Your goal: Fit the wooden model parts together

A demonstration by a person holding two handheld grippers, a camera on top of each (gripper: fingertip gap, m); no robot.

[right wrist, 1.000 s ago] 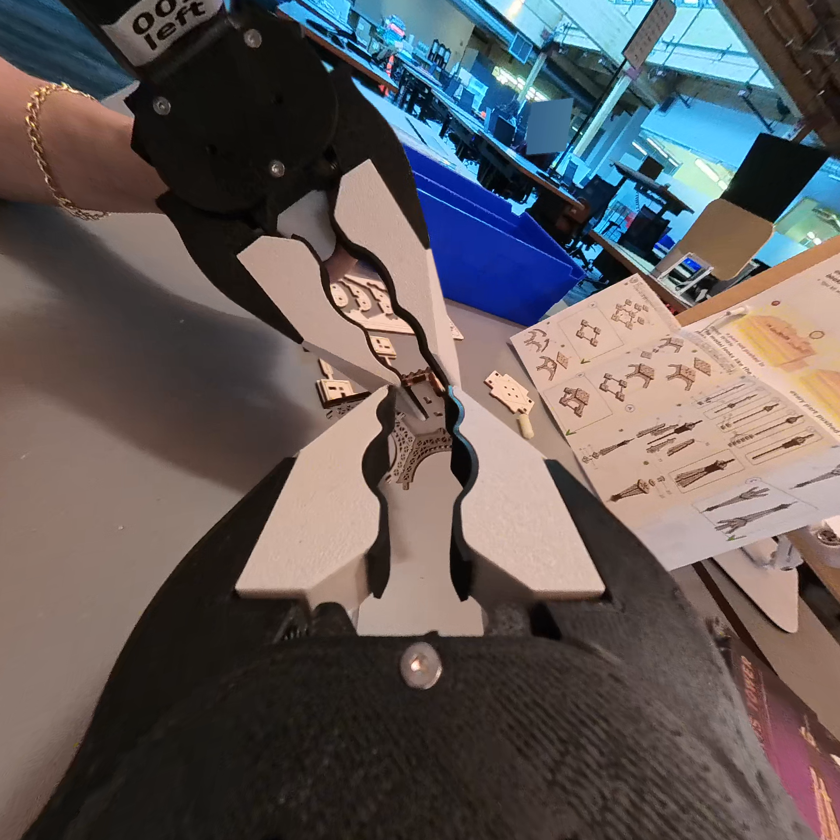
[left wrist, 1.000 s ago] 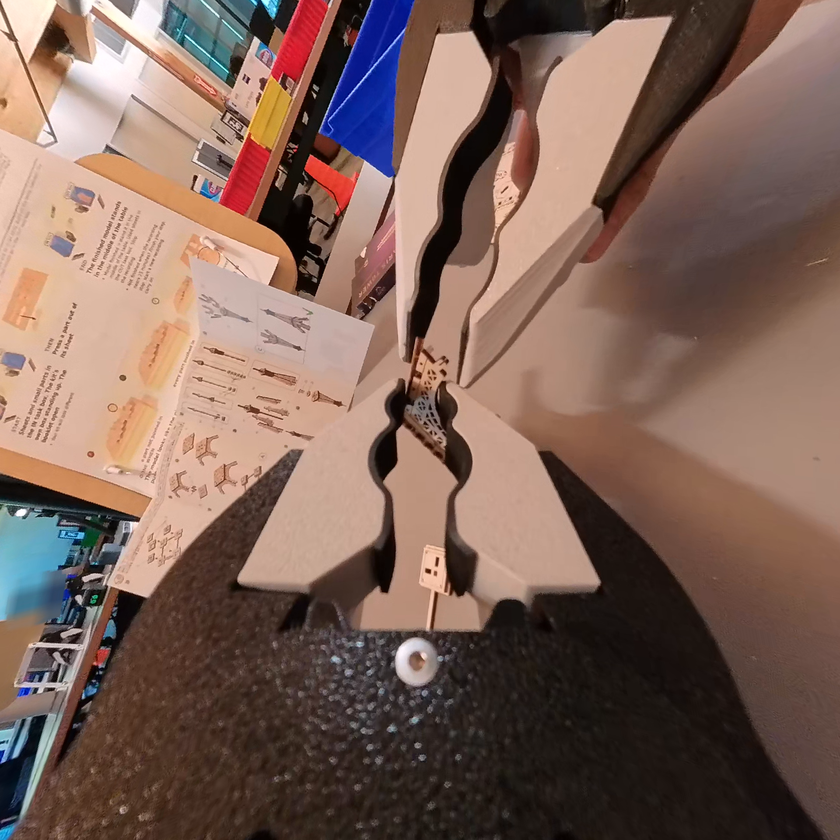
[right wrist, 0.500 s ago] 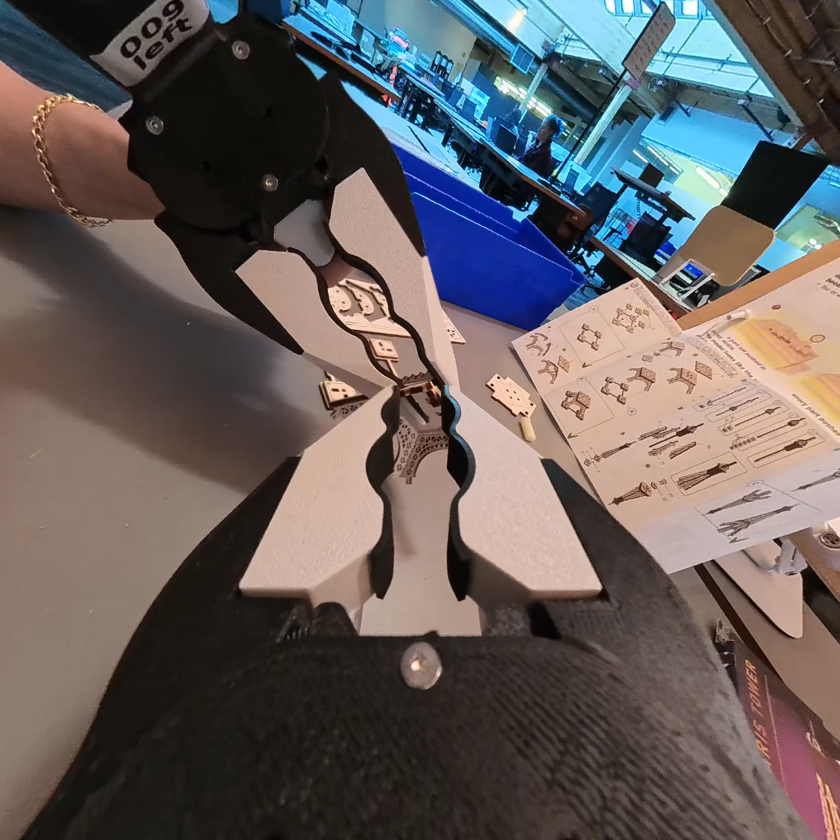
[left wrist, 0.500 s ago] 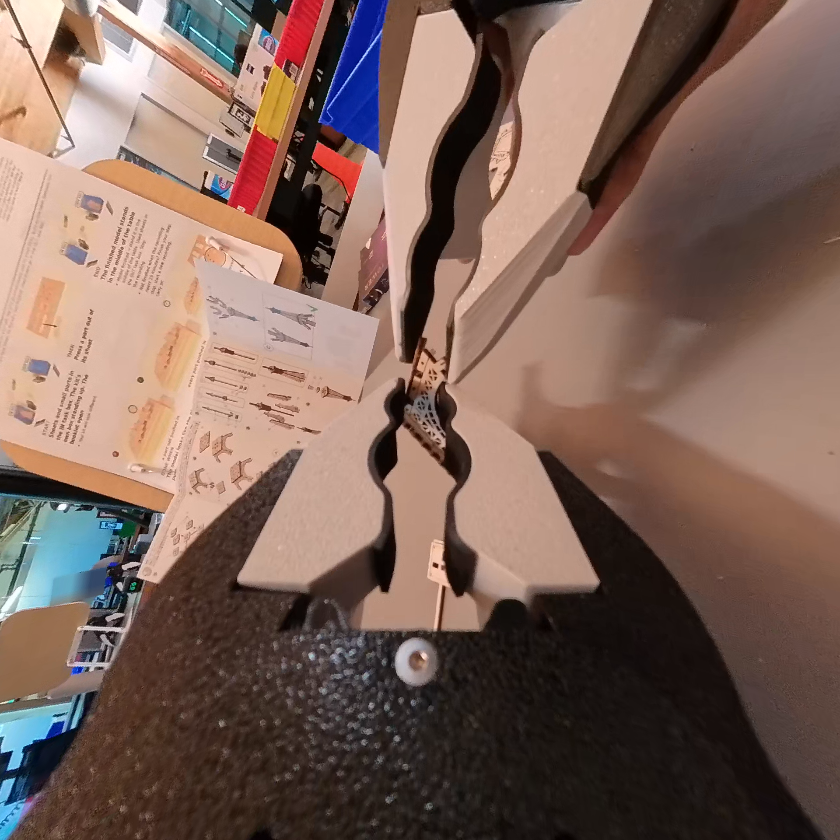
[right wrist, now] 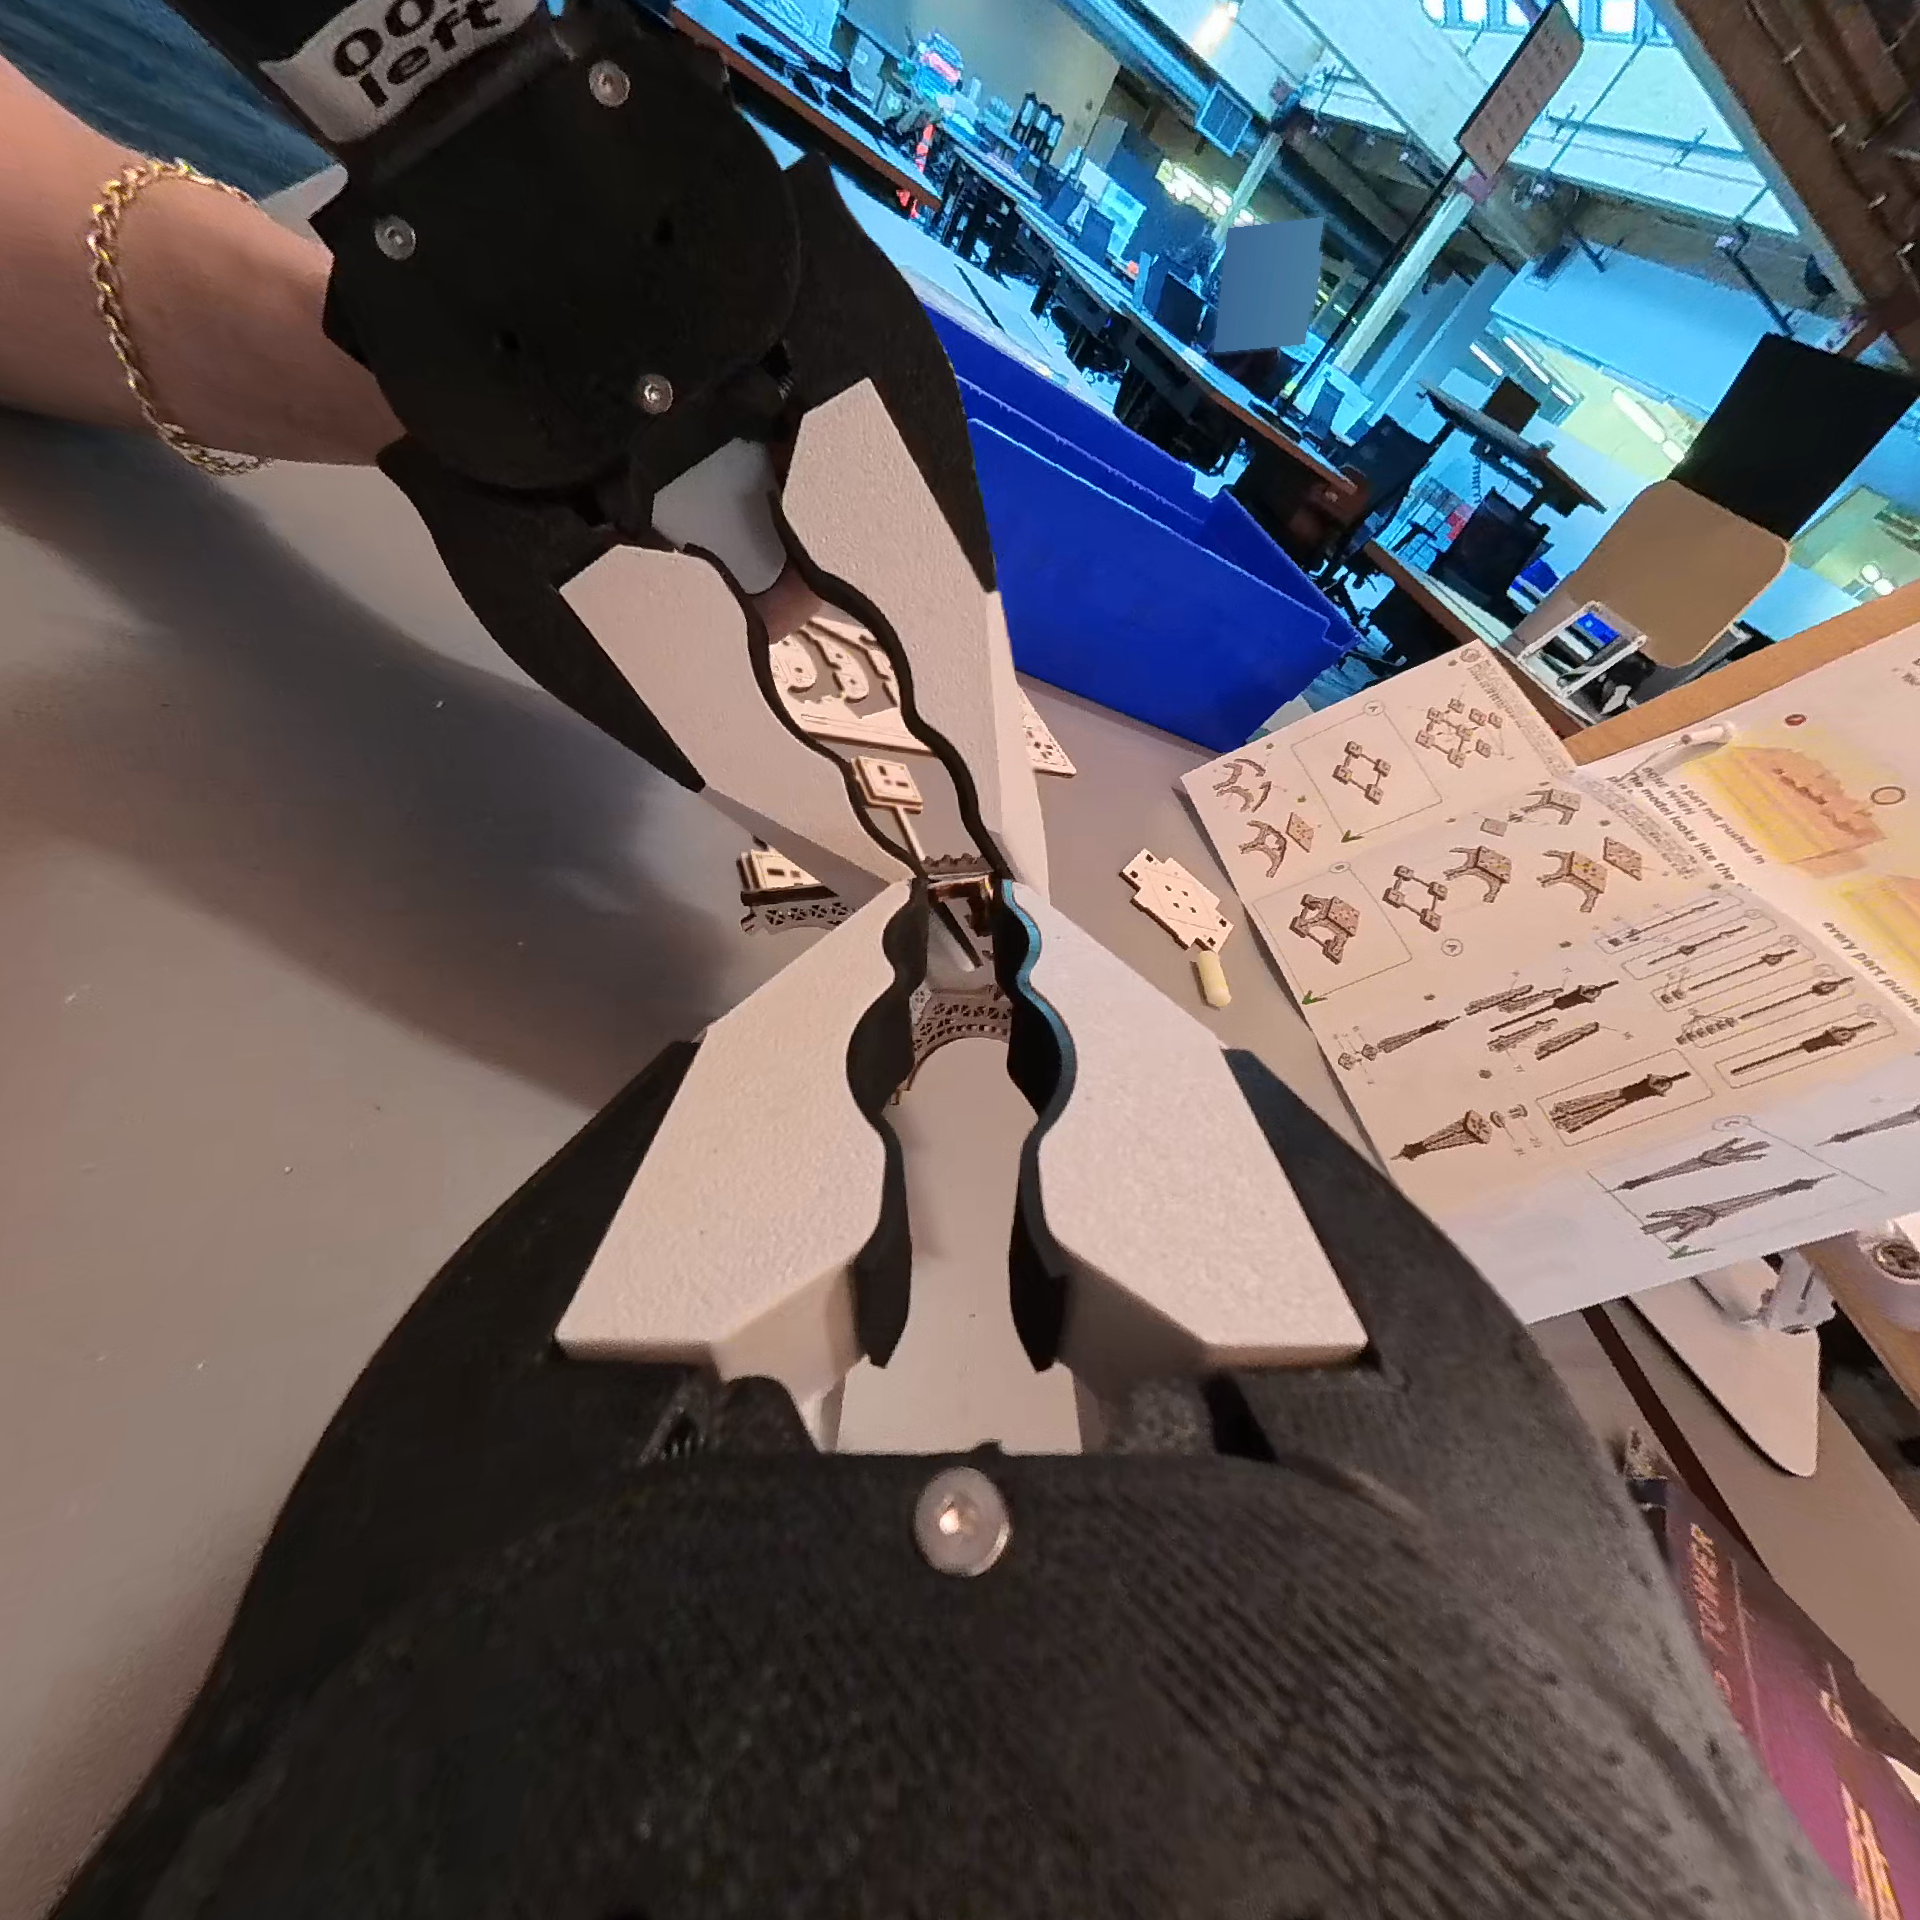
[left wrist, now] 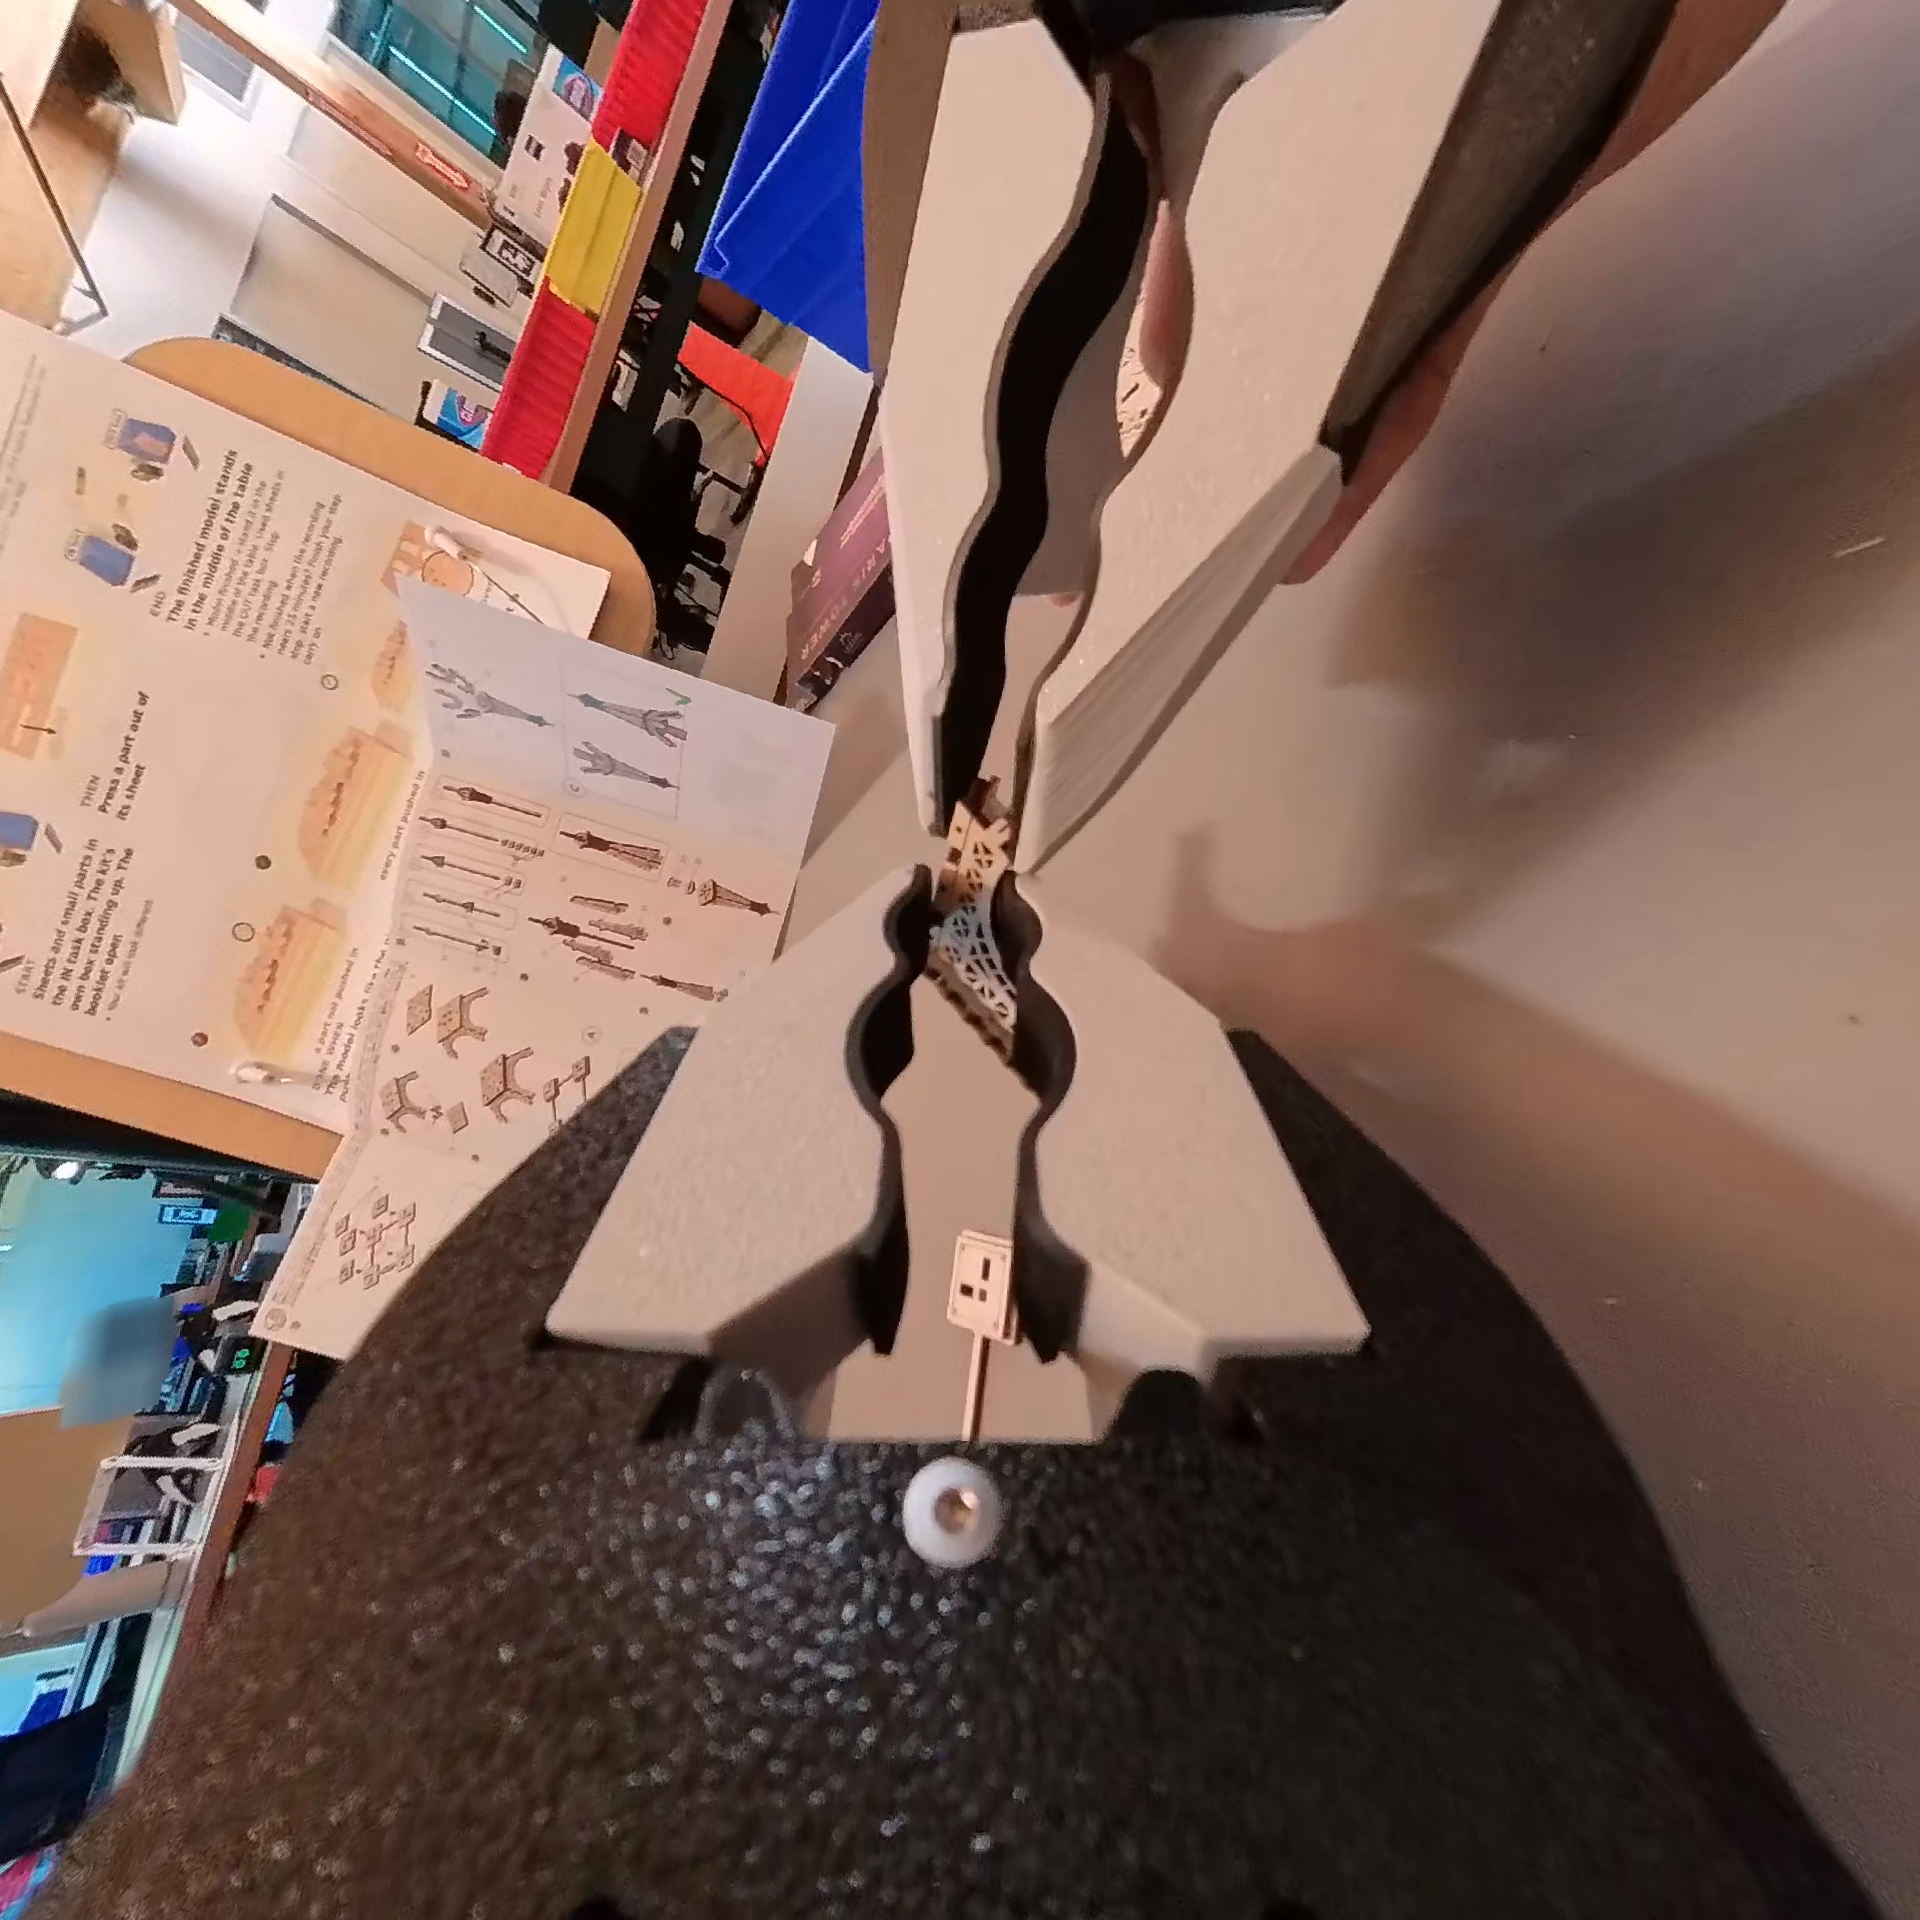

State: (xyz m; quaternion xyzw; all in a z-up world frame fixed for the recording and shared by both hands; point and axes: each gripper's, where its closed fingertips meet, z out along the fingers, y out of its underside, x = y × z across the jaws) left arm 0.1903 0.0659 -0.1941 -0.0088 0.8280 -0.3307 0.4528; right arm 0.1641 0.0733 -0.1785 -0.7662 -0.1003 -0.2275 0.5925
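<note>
Item: wooden model parts, thin laser-cut lattice pieces, held tip to tip above the grey table (right wrist: 312,1039), at the centre of both views.

Left gripper (left wrist: 961,904): narrow, clamped on a lattice tower section (left wrist: 977,961). A slim spire piece with a small square plate (left wrist: 982,1288) runs back between its fingers.

Right gripper (right wrist: 951,904): narrow, clamped on the arched tower base (right wrist: 956,1013). Its small top platform (right wrist: 951,883) meets the left gripper's piece just above frame centre.

Handling, as judged: the parts are very light, stiff across the flat but brittle along the thin lattice bars and tabs. A firm squeeze or a skewed push is likely to snap them. Hold is best taken on the solid edges close to the joint, as appears to be done here, so that little wood is left unsupported. Whether the tabs are already seated cannot be told.

Surroundings:
- 1 instruction sheet (right wrist: 1558,987), at the right of the right wrist view, beside a second printed sheet (left wrist: 135,727).
- 1 loose flat plate (right wrist: 1174,899) and 1 small pale peg (right wrist: 1210,977), right of centre on the table.
- Further loose parts (right wrist: 779,899), left of centre, beneath the left gripper.
- 1 blue bin (right wrist: 1122,561), upper centre, well apart.
- 1 dark printed box (right wrist: 1766,1662), lower right.

Obstructions: none at the joint. The gripper fingers hide most of the mating faces.
</note>
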